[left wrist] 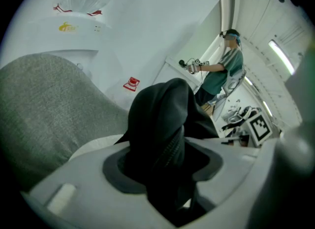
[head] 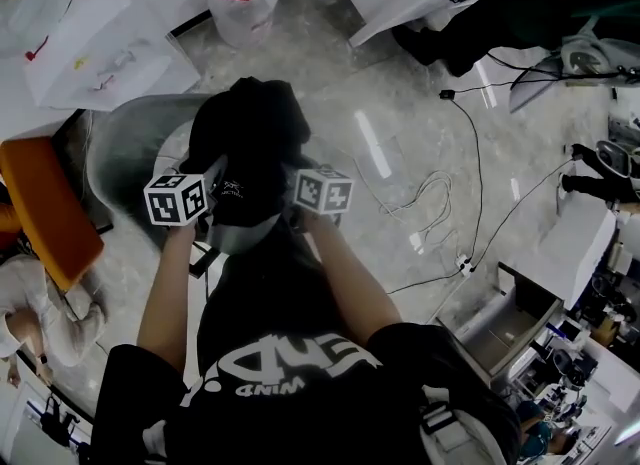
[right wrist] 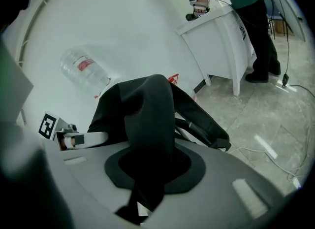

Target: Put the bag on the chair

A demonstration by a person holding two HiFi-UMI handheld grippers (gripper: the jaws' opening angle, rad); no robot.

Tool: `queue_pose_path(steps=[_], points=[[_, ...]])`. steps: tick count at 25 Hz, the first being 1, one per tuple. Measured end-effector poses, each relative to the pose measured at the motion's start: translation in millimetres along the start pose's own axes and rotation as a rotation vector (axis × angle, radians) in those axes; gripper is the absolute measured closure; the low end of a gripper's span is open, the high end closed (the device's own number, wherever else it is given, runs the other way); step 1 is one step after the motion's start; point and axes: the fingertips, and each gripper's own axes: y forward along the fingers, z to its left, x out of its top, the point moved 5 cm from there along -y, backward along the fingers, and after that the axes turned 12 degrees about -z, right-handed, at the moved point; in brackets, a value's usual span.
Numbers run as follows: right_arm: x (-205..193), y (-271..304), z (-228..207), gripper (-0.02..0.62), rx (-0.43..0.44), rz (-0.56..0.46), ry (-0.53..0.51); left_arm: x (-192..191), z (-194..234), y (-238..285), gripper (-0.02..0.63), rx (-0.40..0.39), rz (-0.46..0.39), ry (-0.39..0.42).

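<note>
Two tools, the left tool [left wrist: 162,176] and the right tool [right wrist: 147,171], each have jaws opening with a fold of the one black bag [head: 250,138] still between them, probably letting go because it already sits on the single grey chair [head: 125,148] beyond

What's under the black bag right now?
A grey chair: its curved back shows beside the bag. The bag covers the seat below it, so whether it already rests on the seat can't be seen.
</note>
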Motion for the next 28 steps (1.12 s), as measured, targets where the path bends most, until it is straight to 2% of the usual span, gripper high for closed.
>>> queue_pose_path(steps=[2, 5, 9, 13, 17, 28], points=[[0, -4, 1, 0.521, -0.012, 0.000, -0.008, -1, -5, -1, 0.301, -0.010, 0.012, 0.003], [2, -12, 4, 0.445, -0.038, -0.016, -0.013, -2, -12, -5, 0.227, 0.002, 0.014, 0.036], [5, -26, 10, 0.389, -0.052, -0.051, -0.020, -2, -21, -16, 0.140, 0.029, 0.004, 0.078], [8, -44, 19, 0.337, -0.058, -0.087, -0.025, -2, -31, -32, 0.115, 0.037, -0.010, 0.081], [13, -65, 31, 0.337, -0.067, -0.136, -0.045, 2, -37, -54, 0.107, 0.049, -0.044, 0.099], [-14, -150, 108, 0.336, -0.001, -0.250, -0.105, -7, -84, -149, 0.107, -0.059, -0.157, 0.143]])
